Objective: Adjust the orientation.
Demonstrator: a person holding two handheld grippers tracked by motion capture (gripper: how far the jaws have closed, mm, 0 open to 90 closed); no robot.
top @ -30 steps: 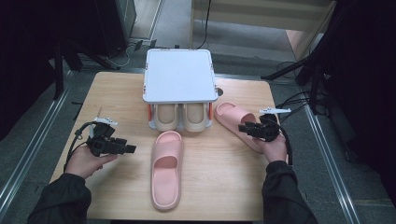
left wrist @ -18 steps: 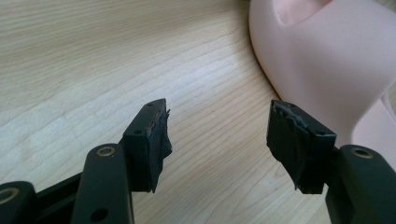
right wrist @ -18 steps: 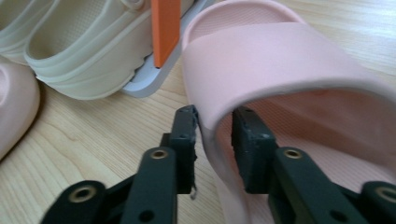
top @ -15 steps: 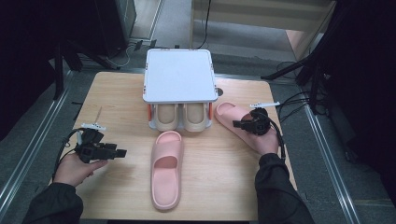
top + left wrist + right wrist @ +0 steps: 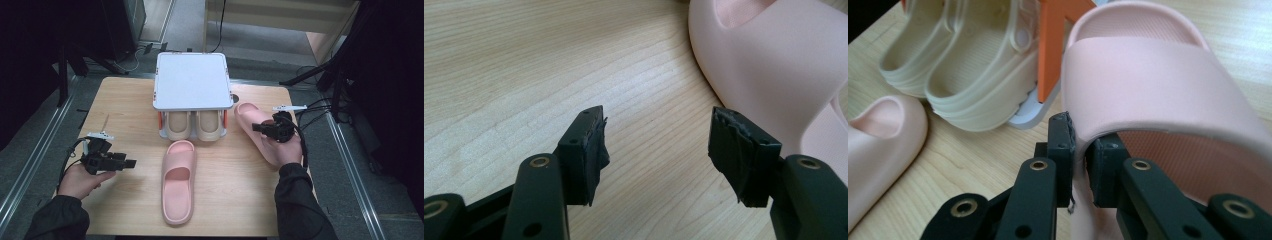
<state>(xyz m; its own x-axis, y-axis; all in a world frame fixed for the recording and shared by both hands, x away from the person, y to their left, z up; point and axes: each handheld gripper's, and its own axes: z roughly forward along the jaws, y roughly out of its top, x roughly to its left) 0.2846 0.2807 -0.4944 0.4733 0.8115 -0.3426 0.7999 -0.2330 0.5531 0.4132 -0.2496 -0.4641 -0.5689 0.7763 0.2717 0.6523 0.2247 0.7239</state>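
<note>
A pink slipper [image 5: 249, 119] lies at the right of the wooden table [image 5: 125, 110], toe towards the rack. My right gripper [image 5: 259, 128] is shut on its near side wall by the strap; its jaws have just been closing. In the right gripper view the fingertips [image 5: 1062, 131] pinch the edge of that slipper [image 5: 1158, 85], one inside and one outside. A second pink slipper [image 5: 178, 180] lies at the middle front. My left gripper [image 5: 129, 163] is open just above the table, left of it. In the left gripper view the left gripper [image 5: 656, 145] holds nothing, with that slipper [image 5: 774, 65] ahead to the right.
A small shoe rack with a white top [image 5: 192, 80] and orange legs [image 5: 1050, 45] stands at the back middle. Two beige slippers [image 5: 195, 125] sit under it, seen close as beige slippers [image 5: 973, 65] in the right gripper view. Bare wood lies left of the rack.
The right gripper has closed on the side of the right pink slipper and risen a little with it. The left hand has drawn slightly back towards the front left.
</note>
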